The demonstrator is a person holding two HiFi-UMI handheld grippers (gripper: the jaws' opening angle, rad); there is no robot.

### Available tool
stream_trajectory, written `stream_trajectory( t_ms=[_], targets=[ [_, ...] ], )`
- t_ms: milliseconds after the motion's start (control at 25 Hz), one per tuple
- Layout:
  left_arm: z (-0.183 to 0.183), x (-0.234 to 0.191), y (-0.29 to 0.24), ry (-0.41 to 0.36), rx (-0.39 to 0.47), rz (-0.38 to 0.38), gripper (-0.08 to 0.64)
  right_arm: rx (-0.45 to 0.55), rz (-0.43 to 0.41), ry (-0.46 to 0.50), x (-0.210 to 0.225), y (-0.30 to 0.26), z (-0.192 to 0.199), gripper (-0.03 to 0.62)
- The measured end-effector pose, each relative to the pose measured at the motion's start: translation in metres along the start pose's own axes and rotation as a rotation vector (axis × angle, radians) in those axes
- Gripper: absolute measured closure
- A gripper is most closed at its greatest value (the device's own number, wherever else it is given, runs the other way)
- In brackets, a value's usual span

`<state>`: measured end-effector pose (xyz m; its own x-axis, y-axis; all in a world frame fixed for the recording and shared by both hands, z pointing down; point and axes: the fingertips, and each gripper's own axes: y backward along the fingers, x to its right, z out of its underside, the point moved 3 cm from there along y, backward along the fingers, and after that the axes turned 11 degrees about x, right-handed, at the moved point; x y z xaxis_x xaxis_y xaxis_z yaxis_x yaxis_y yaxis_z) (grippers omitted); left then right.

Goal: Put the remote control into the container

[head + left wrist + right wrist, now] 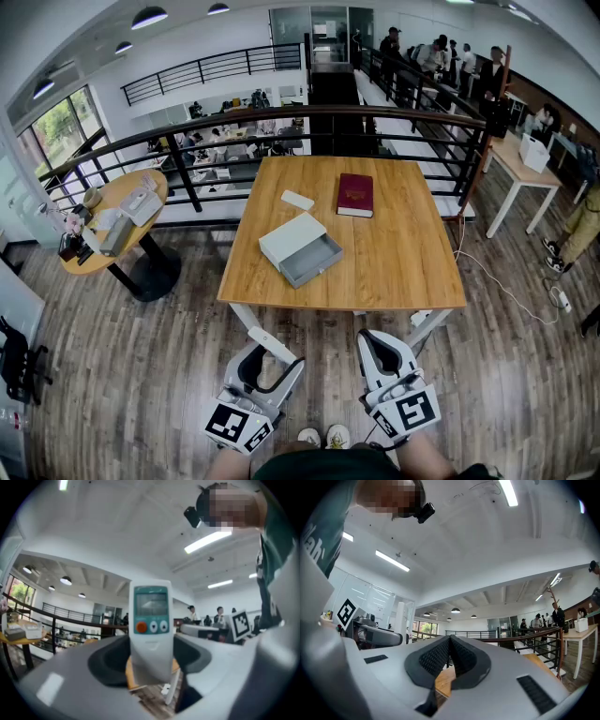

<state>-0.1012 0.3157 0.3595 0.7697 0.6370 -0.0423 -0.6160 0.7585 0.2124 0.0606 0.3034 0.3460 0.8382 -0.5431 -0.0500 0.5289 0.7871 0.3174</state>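
In the left gripper view a white remote control with a teal screen and an orange button stands upright between the jaws. My left gripper is shut on it, held in the air short of the table's near edge. My right gripper hangs beside it, its ribbed pads pressed together with nothing between them. The container, a pale grey box with its drawer pulled open toward me, sits on the wooden table, left of centre.
A dark red book and a small flat white object lie behind the container. A black railing runs behind the table. A round side table stands to the left, and people stand at the far right.
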Motion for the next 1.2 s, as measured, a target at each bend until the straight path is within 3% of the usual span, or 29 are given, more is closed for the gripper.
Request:
stream_trajectory(
  t_ms=[840, 1200],
  targets=[
    [0.002, 0.007, -0.011, -0.009, -0.007, -0.025, 0.278, 0.025, -0.061, -0.046, 0.009, 0.002, 0.002, 0.575],
    [0.003, 0.016, -0.021, -0.034, -0.006, -0.053, 0.279, 0.043, -0.108, -0.007, 0.019, 0.007, 0.009, 0.577]
  ],
)
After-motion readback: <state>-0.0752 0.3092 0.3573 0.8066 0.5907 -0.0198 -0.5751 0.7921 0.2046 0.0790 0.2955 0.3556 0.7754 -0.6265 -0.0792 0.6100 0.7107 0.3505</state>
